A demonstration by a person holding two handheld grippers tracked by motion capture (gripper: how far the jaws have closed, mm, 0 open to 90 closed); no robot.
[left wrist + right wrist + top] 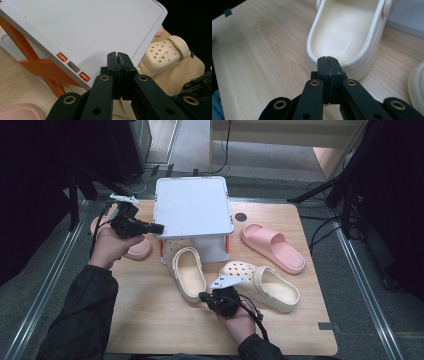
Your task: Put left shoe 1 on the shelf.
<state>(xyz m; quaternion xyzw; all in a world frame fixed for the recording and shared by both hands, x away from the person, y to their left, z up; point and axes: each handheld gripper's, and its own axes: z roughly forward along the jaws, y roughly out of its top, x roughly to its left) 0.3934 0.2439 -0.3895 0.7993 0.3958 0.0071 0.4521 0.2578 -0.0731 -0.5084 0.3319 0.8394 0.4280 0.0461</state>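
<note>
A pale wooden table [150, 320] holds 2 cream perforated foam clogs [189, 274] [265, 287], 2 pink foam slides [272, 247] [135, 247] and 1 white plastic shelf with orange braces [194, 205]. The left gripper [156, 228] (jaws closed, empty) sits at the shelf's edge. The right gripper [202, 296], also closed and empty, sits at the nearer clog's heel.

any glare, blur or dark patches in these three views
High view: even light on the table, surroundings near black, slightly soft. Left gripper view: white shelf top bright with mild glare, black top-right corner. Right gripper view: cream clog crisp, the jaws' base blurred.
</note>
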